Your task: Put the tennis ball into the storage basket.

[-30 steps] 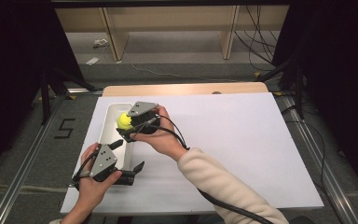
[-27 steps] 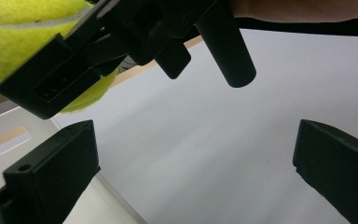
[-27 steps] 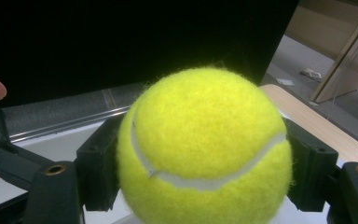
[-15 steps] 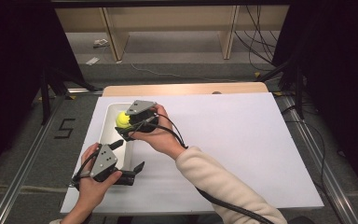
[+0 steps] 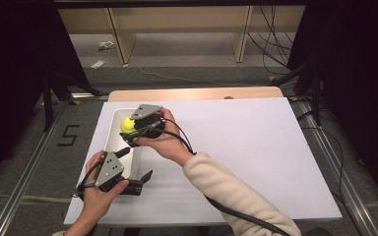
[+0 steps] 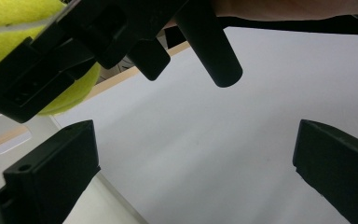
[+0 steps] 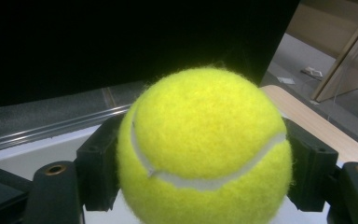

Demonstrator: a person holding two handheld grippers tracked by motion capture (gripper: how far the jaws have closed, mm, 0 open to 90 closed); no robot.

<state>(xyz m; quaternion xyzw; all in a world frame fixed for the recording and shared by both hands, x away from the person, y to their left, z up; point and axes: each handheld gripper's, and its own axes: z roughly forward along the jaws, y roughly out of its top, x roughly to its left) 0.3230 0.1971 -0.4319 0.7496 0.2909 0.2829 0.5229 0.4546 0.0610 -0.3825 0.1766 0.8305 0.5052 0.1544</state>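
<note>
1. The right gripper [image 5: 128, 129] clamps the ball [image 5: 127, 125], one jaw pressed on each side of it.
2. It holds the ball over the far half of the white tray [image 5: 109, 138].
3. The left gripper [image 5: 137, 167] has its jaws spread wide around nothing, at the tray's near end.
4. The tray lies at the left edge of the white surface [image 5: 256, 147].

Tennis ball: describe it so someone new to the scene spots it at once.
Start at the white sheet covering the table, then go to the white tray along its left edge. Above the tray's far end, the right gripper clamps the tennis ball between its black jaws. It is the one fuzzy bright yellow thing there.
</note>
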